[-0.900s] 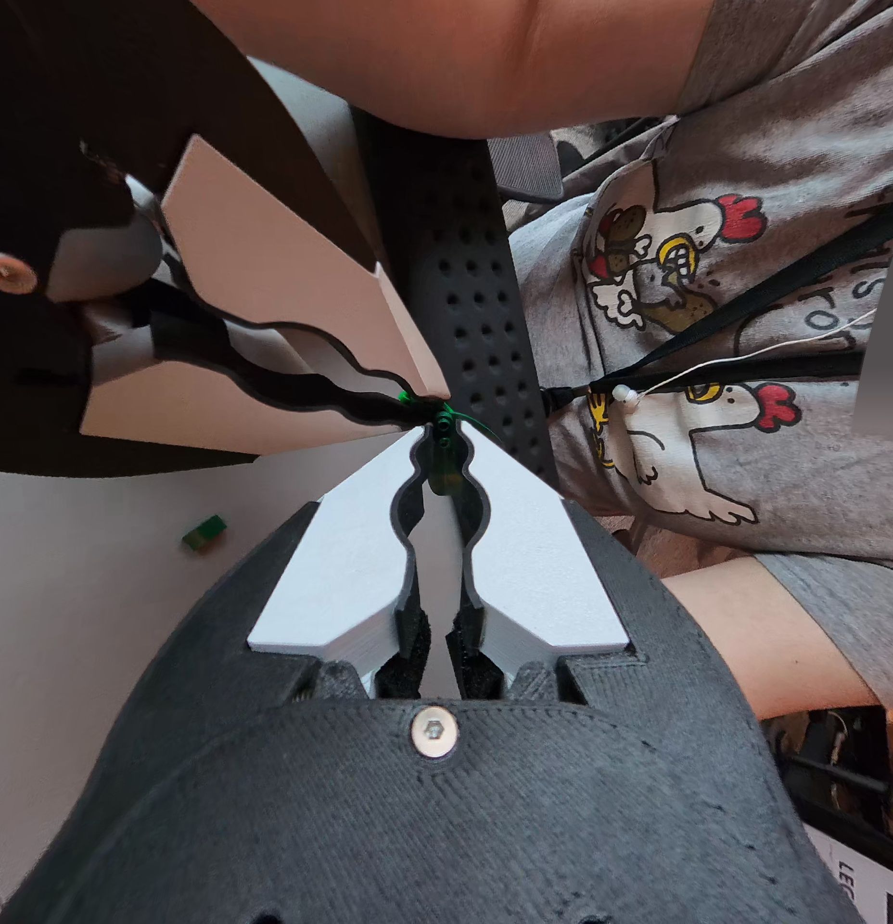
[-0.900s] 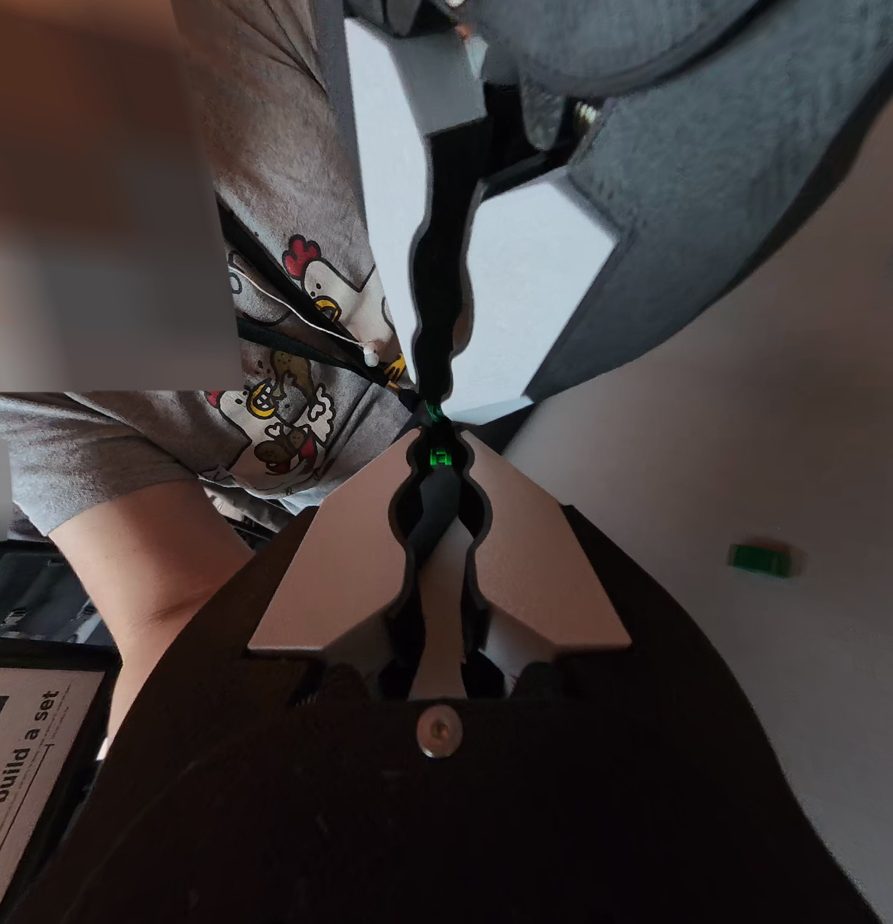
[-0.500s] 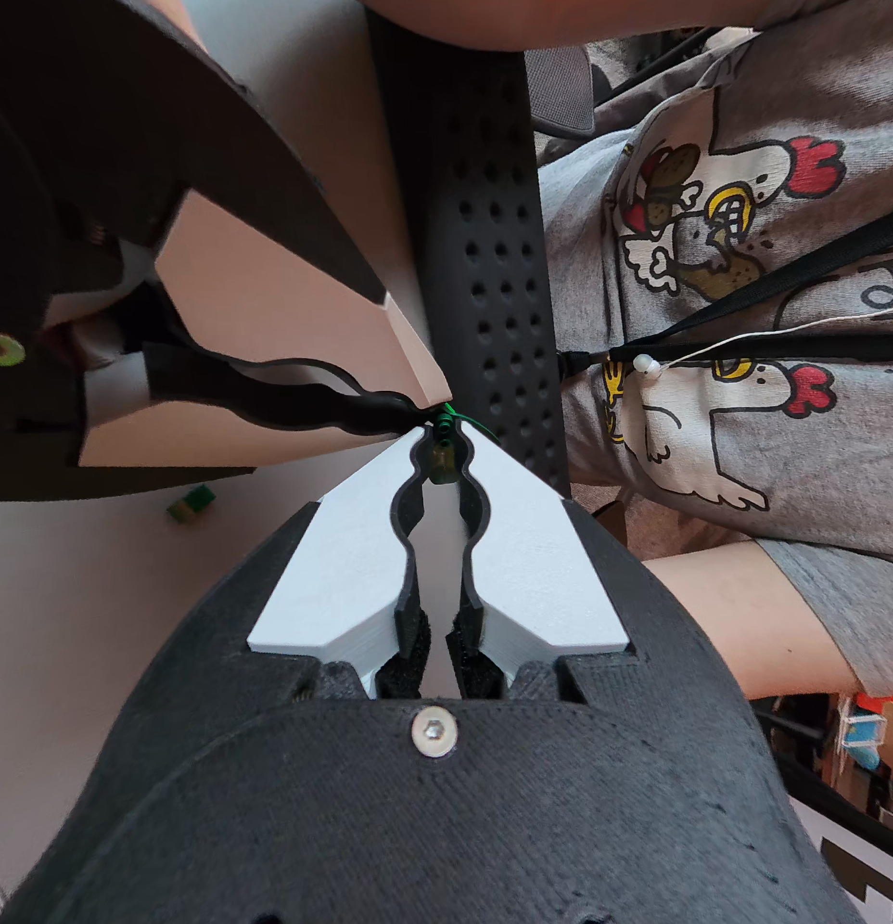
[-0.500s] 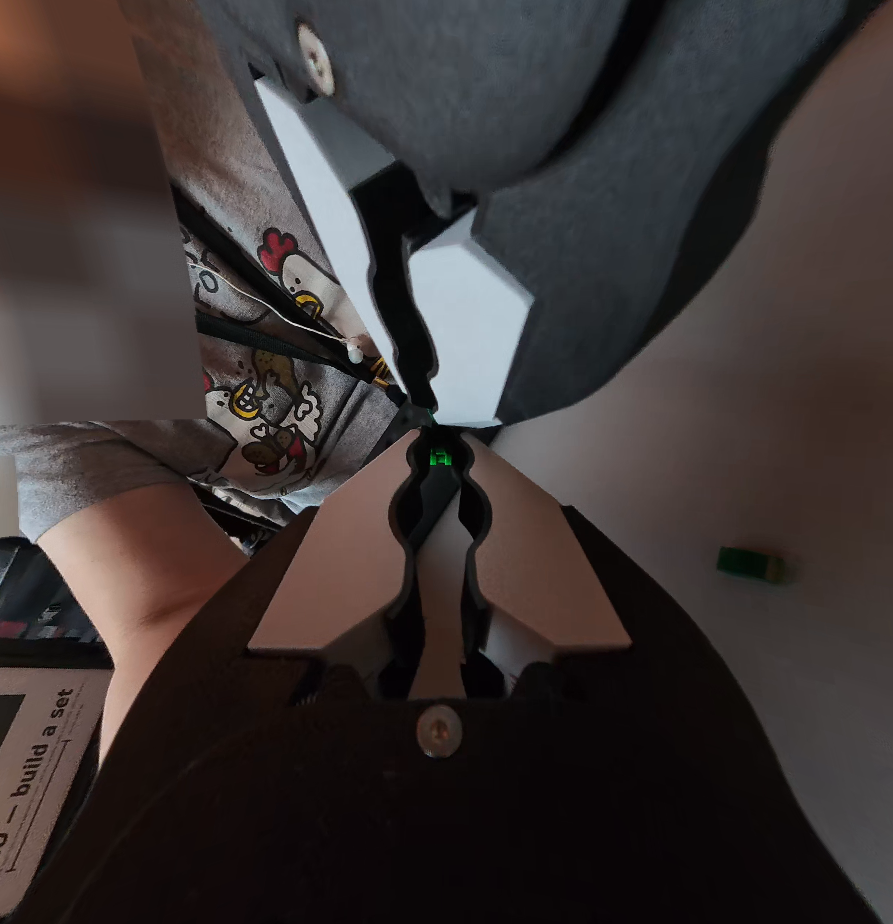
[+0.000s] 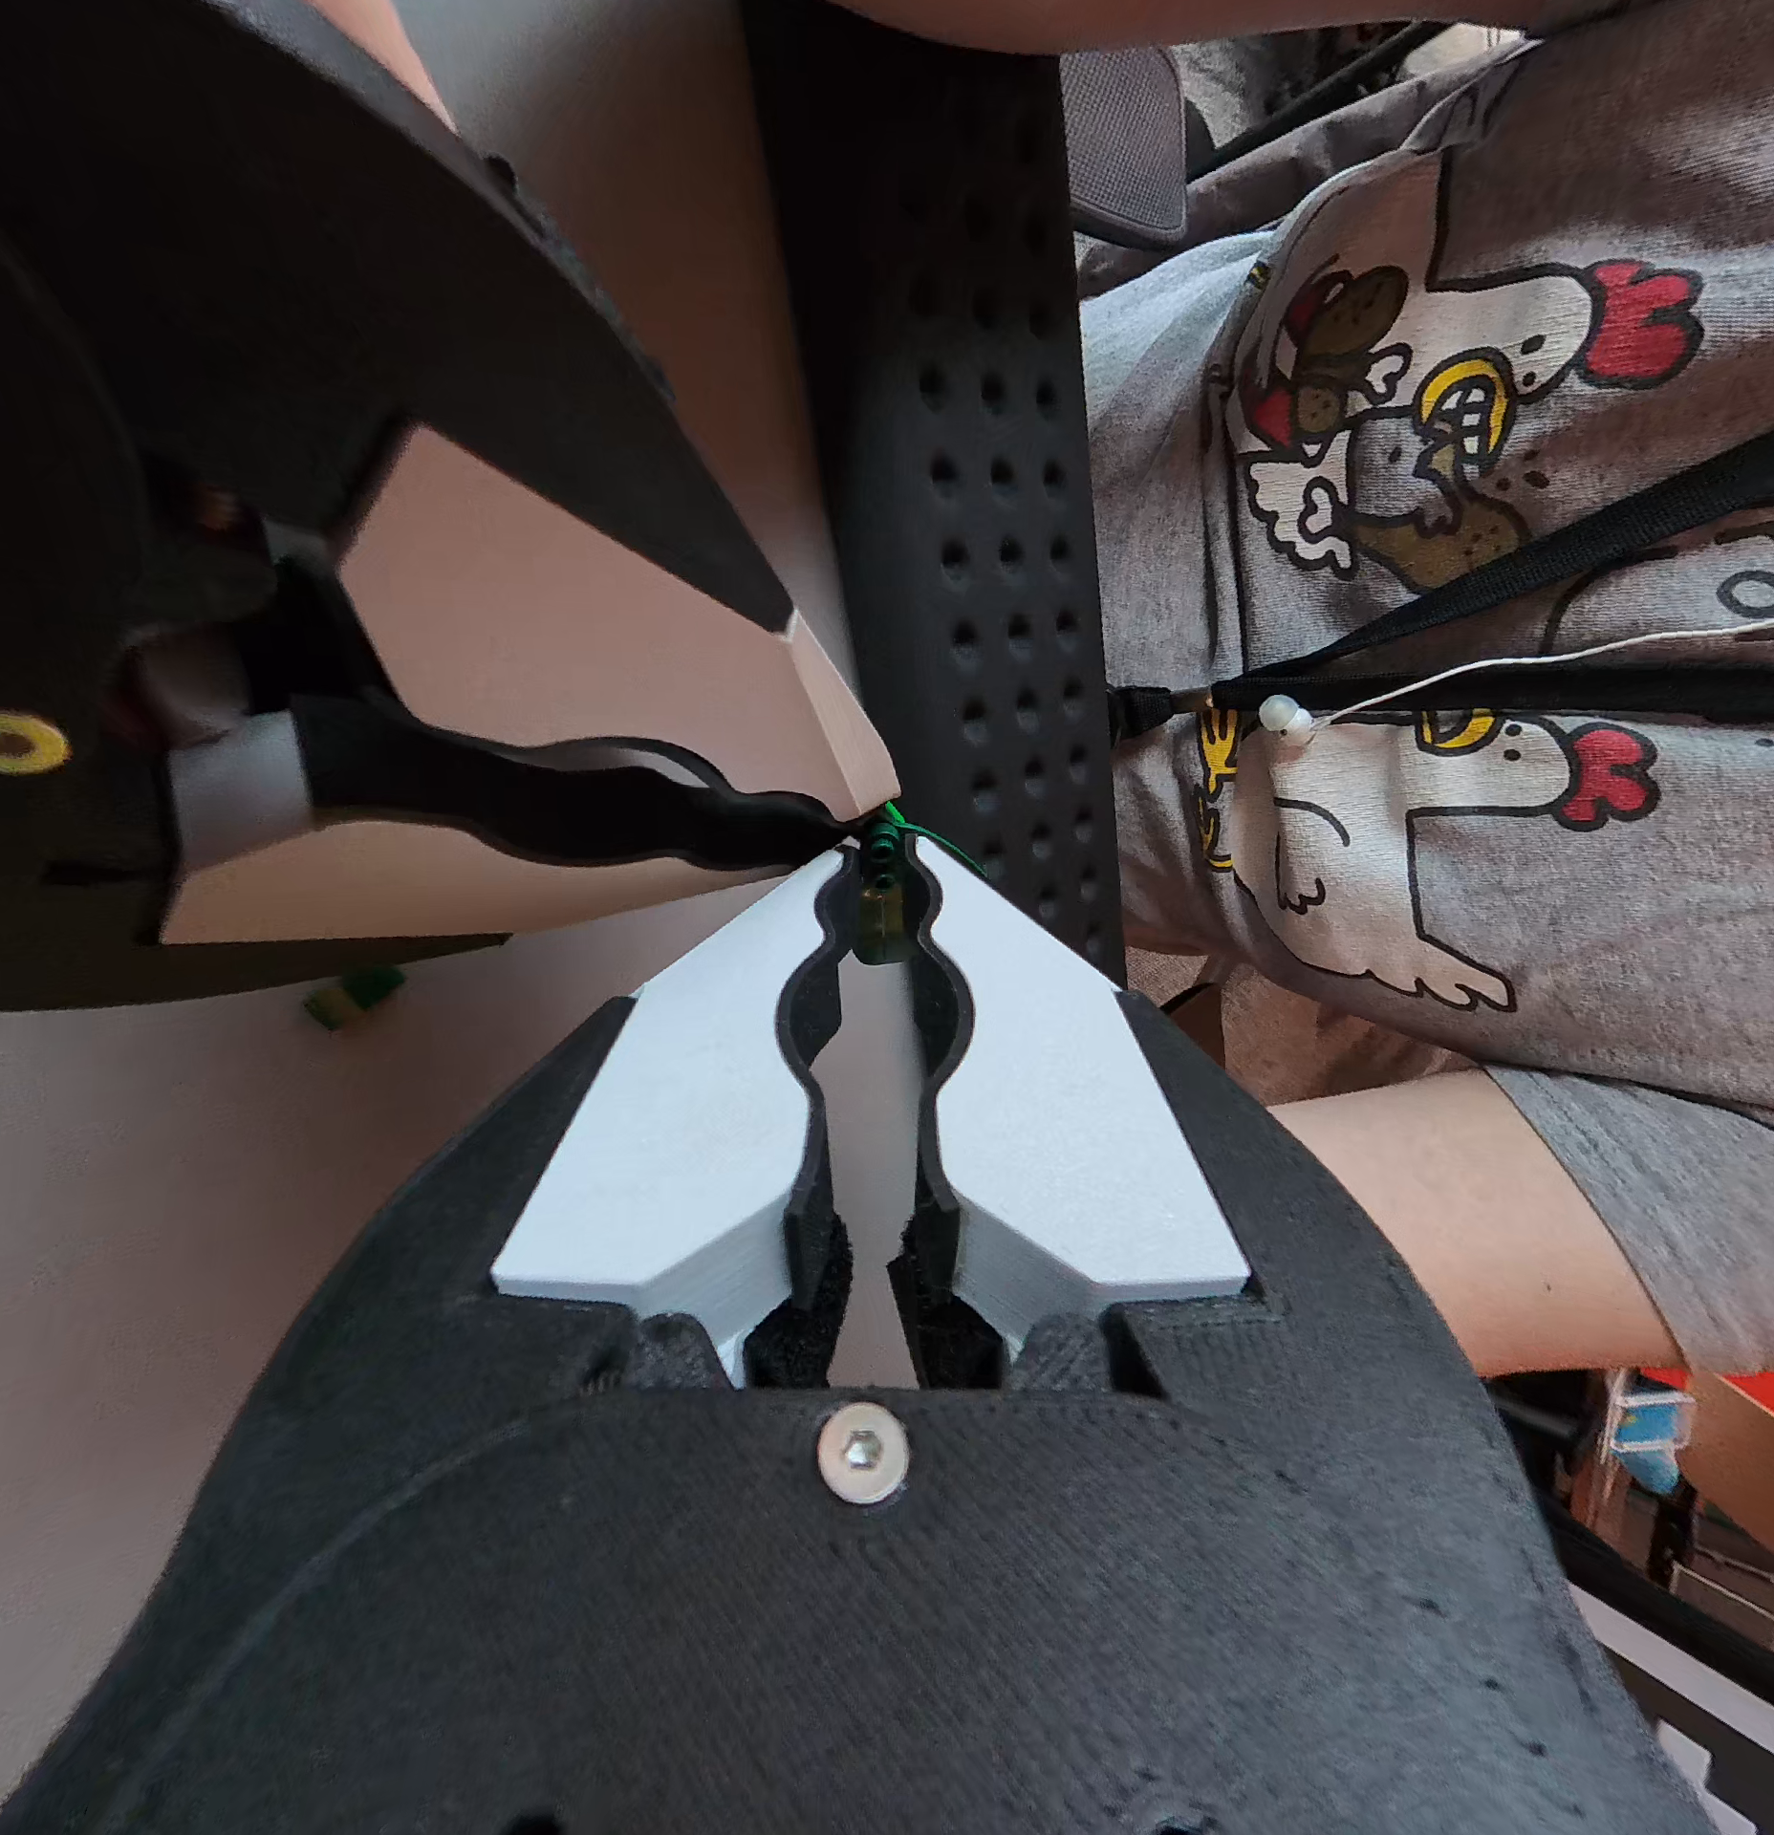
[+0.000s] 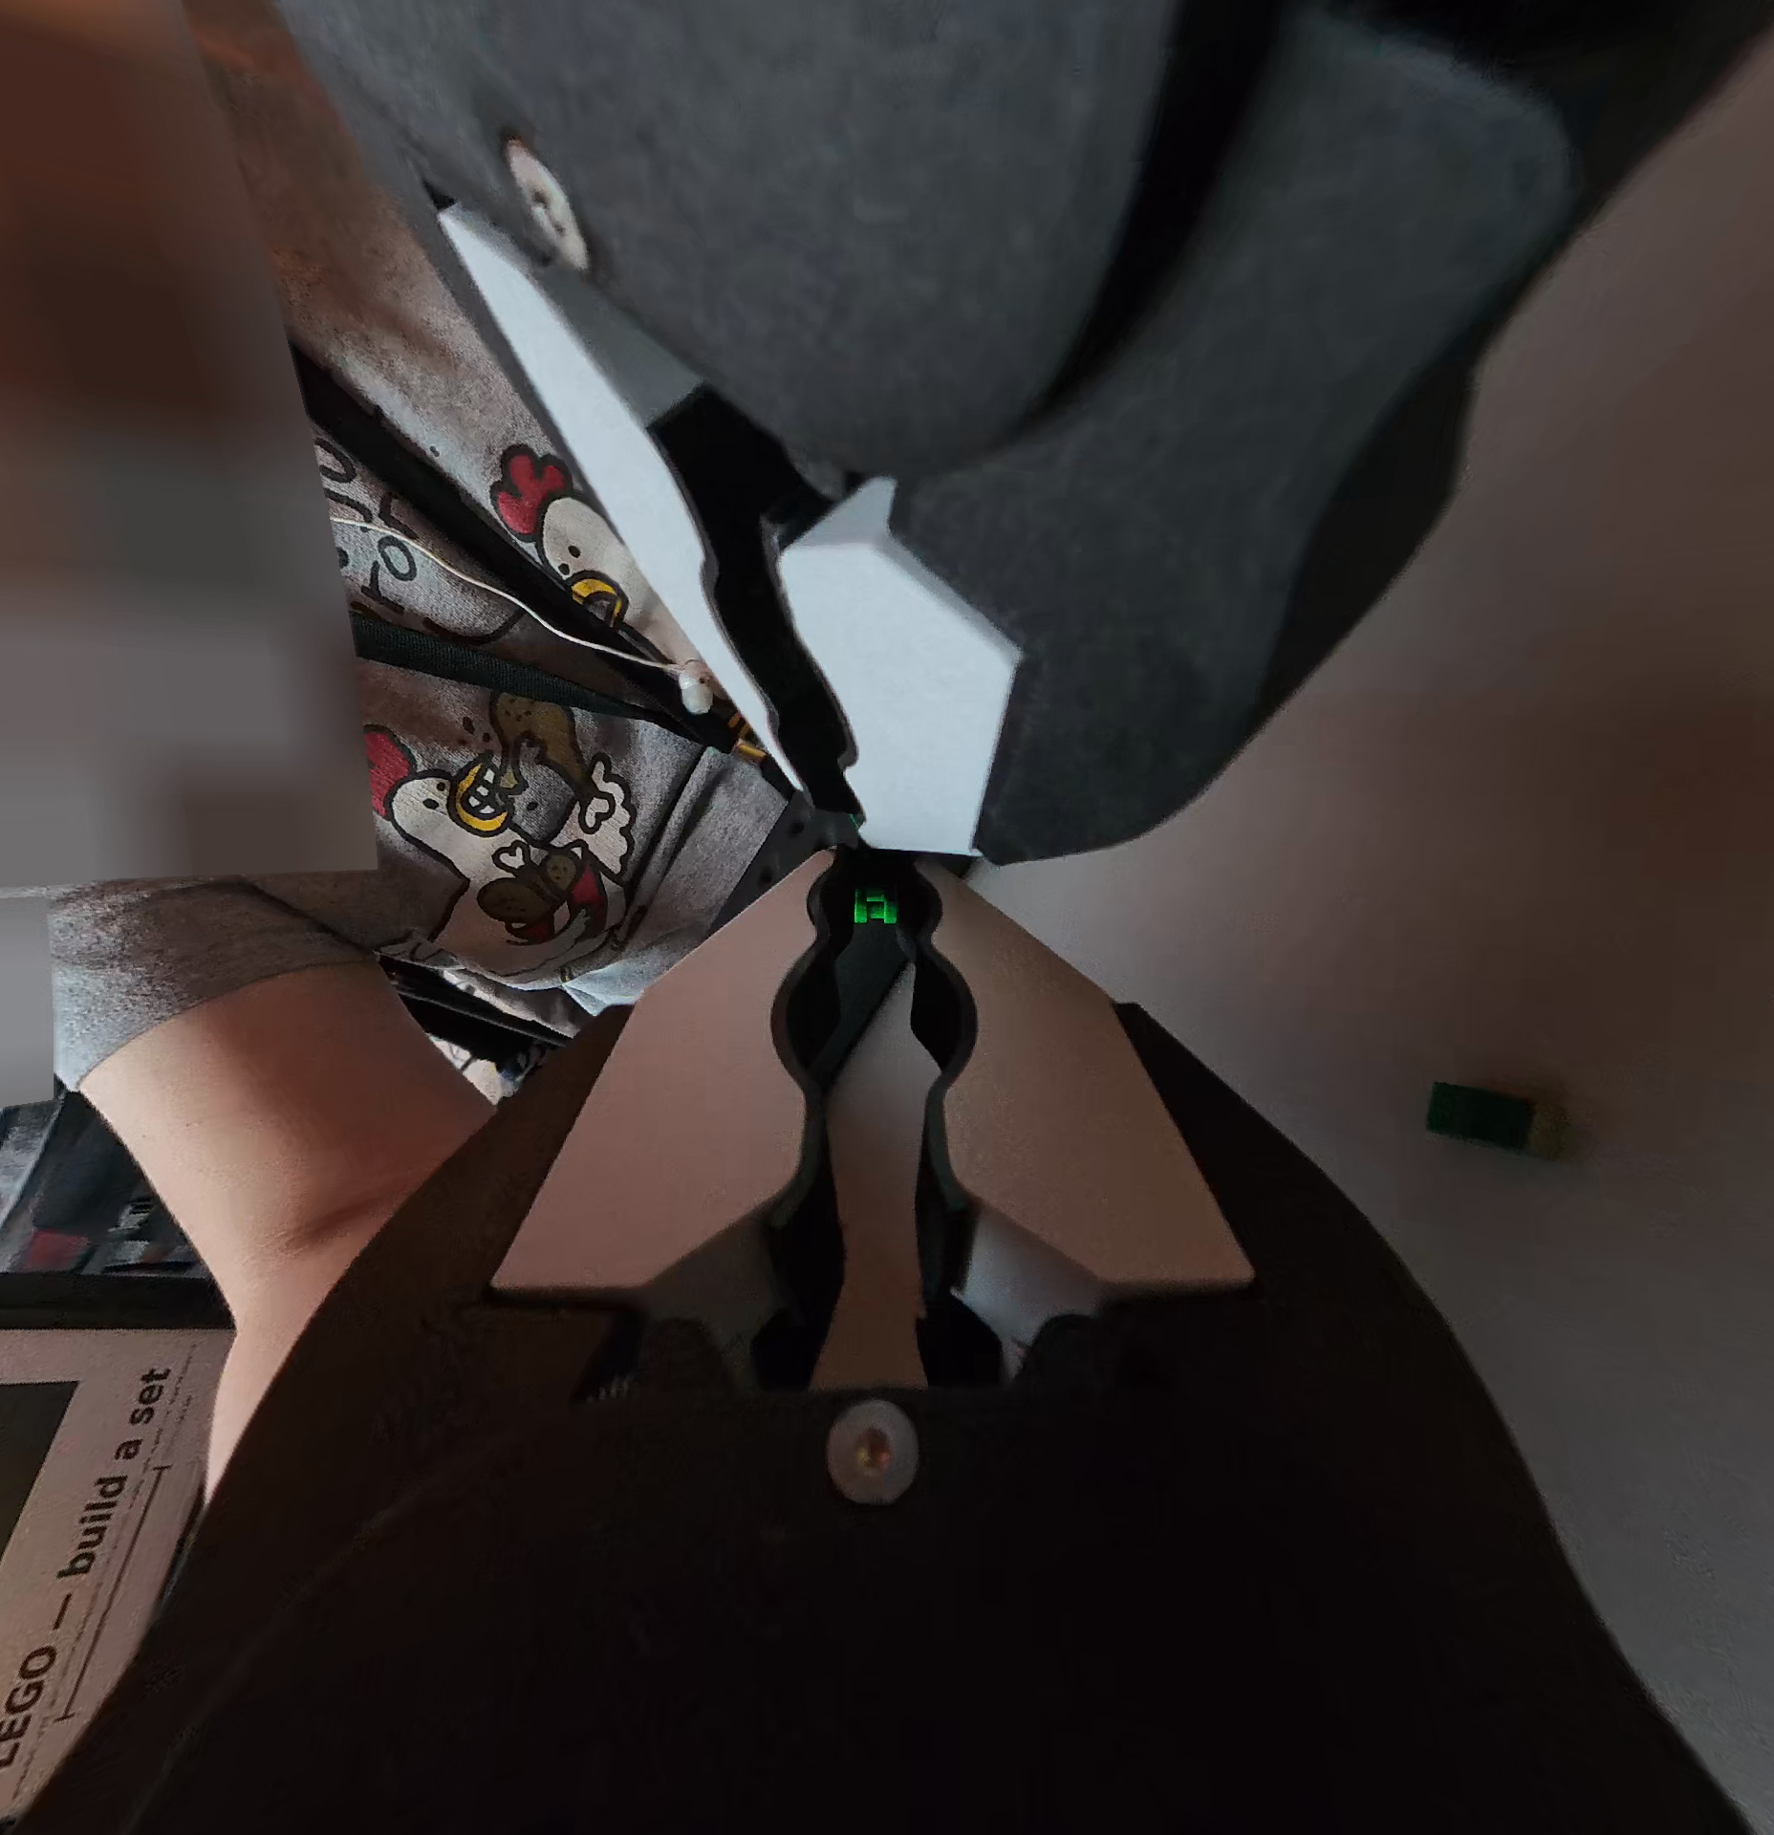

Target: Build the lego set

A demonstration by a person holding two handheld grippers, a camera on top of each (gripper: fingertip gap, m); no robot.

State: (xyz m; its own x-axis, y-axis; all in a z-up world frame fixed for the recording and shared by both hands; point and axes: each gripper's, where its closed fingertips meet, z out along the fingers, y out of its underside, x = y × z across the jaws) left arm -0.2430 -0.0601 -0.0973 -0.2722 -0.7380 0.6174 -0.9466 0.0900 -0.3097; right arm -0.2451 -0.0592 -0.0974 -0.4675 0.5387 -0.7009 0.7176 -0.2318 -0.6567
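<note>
Grippers left [image 5: 878, 874] and right [image 6: 878, 879] stayed clenched on green pieces [image 5: 881, 909], tips touching throughout; joining unconfirmed.

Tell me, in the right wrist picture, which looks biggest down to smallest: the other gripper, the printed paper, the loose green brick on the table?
1. Left gripper, though it is nearest the camera.
2. Printed paper, partly cut off.
3. Loose green brick.
</note>
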